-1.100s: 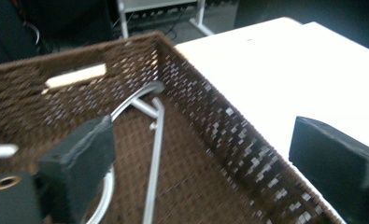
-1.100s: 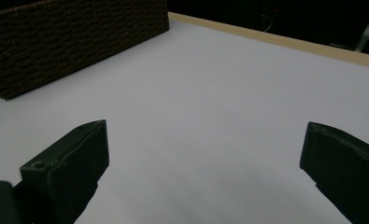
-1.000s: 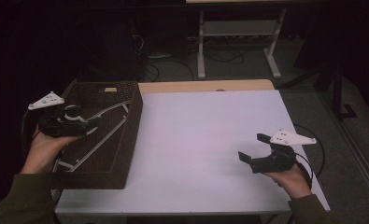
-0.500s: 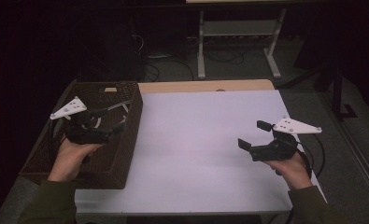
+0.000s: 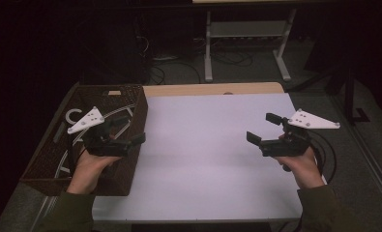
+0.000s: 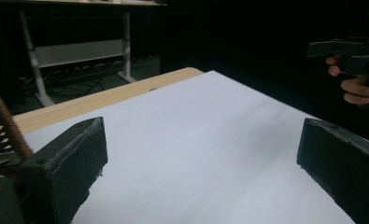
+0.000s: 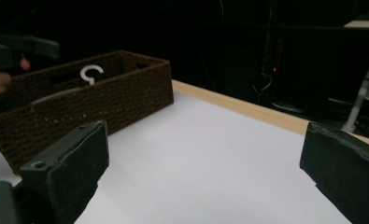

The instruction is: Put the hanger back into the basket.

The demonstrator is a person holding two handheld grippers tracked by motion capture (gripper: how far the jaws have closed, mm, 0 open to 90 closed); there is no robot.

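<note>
Dark-brown woven wicker forms the rectangular basket (image 5: 130, 104) at the left edge of the white-topped counter (image 5: 203, 145), where white plastic clothes hangers (image 5: 73, 115) lie flat inside it, their hooks toward the far end. The person's left claw (image 5: 129, 130) hangs over the basket's right-hand wall, jaws spread wide and empty, pointing out across the bare counter rather than down at the hangers; judged from this pose, the hand is placed to work from the basket, and no hanger is yet taken. The right claw (image 5: 263, 129) waits well apart at the counter's right side, likewise spread and holding nothing, turned toward the basket as if to receive or steady whatever comes out. The high view lays out the whole arrangement: basket left, open white surface between, both sleeved forearms entering from below. The left gripper view adds what that cannot, the left claw (image 6: 196, 158) seen along its own jaws, a sliver of the basket's rim (image 6: 0, 121) at the edge and the right hand (image 6: 355, 84) far off across the counter. The right gripper view, looking past the right claw (image 7: 201, 168), gives the basket (image 7: 102, 100) side-on and one white hook (image 7: 91, 73) rising just above its wall, a height the overhead camera flattens.
</note>
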